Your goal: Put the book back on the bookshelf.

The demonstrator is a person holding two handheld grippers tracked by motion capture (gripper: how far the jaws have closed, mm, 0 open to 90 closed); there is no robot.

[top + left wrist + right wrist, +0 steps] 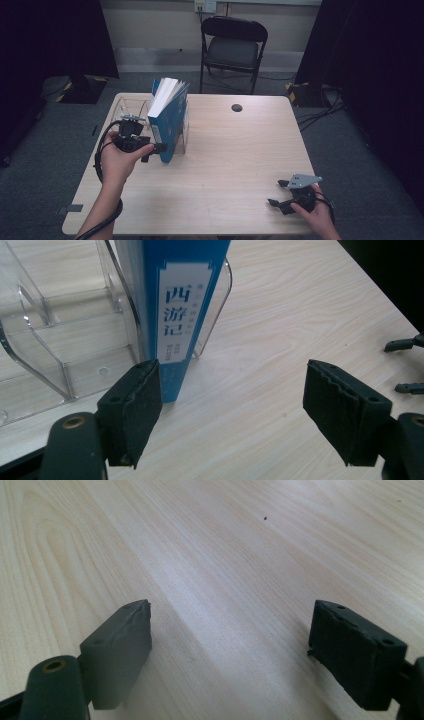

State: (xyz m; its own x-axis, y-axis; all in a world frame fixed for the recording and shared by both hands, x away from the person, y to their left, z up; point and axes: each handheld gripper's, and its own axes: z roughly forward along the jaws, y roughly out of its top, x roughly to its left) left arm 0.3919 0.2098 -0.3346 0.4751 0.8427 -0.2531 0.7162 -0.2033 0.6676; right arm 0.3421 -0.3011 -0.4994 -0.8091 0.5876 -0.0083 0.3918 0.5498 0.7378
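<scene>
A blue book (167,117) with white pages stands upright in a clear plastic rack (131,106) at the table's back left, leaning slightly. Its spine (175,315) bears a white label with printed characters and faces my left gripper (232,385). That gripper (156,150) is open just in front of the book's lower end, with its left pad close to the spine and nothing pressed between the pads. My right gripper (277,193) rests near the table's front right corner, open over bare wood (230,625). Its jaw tips (407,365) show far off in the left gripper view.
The rack's other clear dividers (60,340) stand to the left of the book. A small black round disc (237,107) lies at the back of the light wooden table (240,150). A black folding chair (232,45) stands beyond the far edge.
</scene>
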